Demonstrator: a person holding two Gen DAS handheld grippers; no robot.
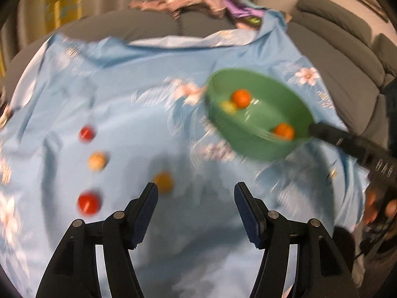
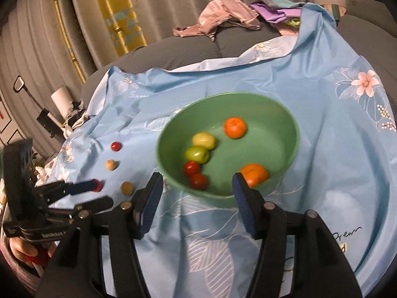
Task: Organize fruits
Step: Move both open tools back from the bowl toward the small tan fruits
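Observation:
A green bowl [image 2: 285,134] sits on the blue flowered cloth [image 2: 322,173] and holds two oranges [image 2: 235,127], two green fruits [image 2: 197,154] and two red fruits [image 2: 191,168]. It also shows in the left wrist view [image 1: 248,136]. Left of it lie loose fruits: two red [image 1: 88,203], one tan [image 1: 97,161], one yellow-brown [image 1: 163,181]. My left gripper [image 1: 196,211] is open and empty, just right of the yellow-brown fruit. My right gripper [image 2: 197,198] is open and empty at the bowl's near rim; its finger [image 1: 330,131] touches the rim.
The cloth covers a grey sofa [image 1: 347,57]. Crumpled clothes [image 2: 223,17] lie at the back. Curtains [image 2: 124,12] hang behind. Clutter with a white roll [image 2: 60,96] stands at the left edge.

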